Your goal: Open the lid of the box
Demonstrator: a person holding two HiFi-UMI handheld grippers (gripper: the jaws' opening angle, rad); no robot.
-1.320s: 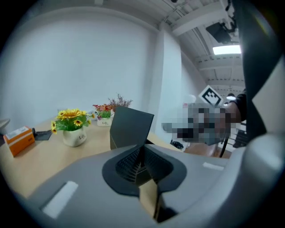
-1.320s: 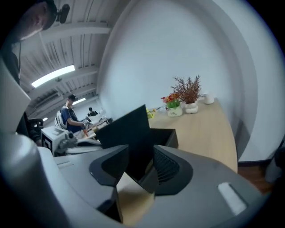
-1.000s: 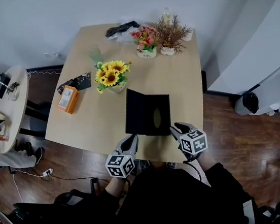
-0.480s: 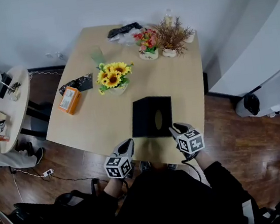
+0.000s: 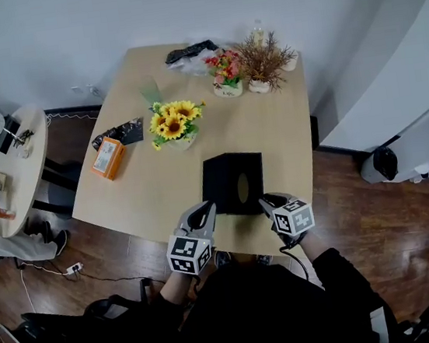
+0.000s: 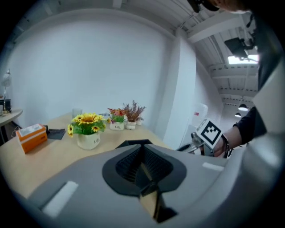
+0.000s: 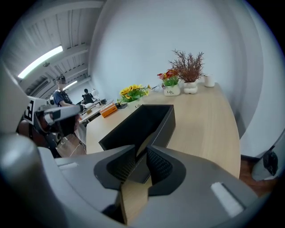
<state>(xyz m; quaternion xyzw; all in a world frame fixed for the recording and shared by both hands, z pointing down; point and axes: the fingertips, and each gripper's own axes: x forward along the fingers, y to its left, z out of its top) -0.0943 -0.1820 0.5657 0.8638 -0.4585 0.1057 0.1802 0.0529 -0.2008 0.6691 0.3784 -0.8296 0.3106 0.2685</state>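
Observation:
A black box [image 5: 234, 184] stands on the wooden table [image 5: 289, 141] near its front edge, with a pale oval spot on the side that faces up. The right gripper view shows the box [image 7: 142, 122] as a long dark trough. Whether a lid lies on it I cannot tell. My left gripper [image 5: 204, 210] is shut and empty, its tips just off the box's near left corner; that corner of the box [image 6: 133, 143] peeks over the left gripper [image 6: 142, 164]. My right gripper [image 5: 269, 202] sits at the near right corner. The right gripper [image 7: 142, 153] is closing, with nothing between its pads.
A sunflower pot [image 5: 173, 125] stands behind the box. An orange packet [image 5: 108, 157] and a black pouch [image 5: 119, 132] lie at the left edge. Two flower pots [image 5: 225, 71] [image 5: 263, 62] and dark items are at the back. A round side table [image 5: 18, 165] stands at far left.
A second ago the black shape looked taller and skewed; now it is smaller and square on the table. The left gripper's tips have come in towards the near left corner.

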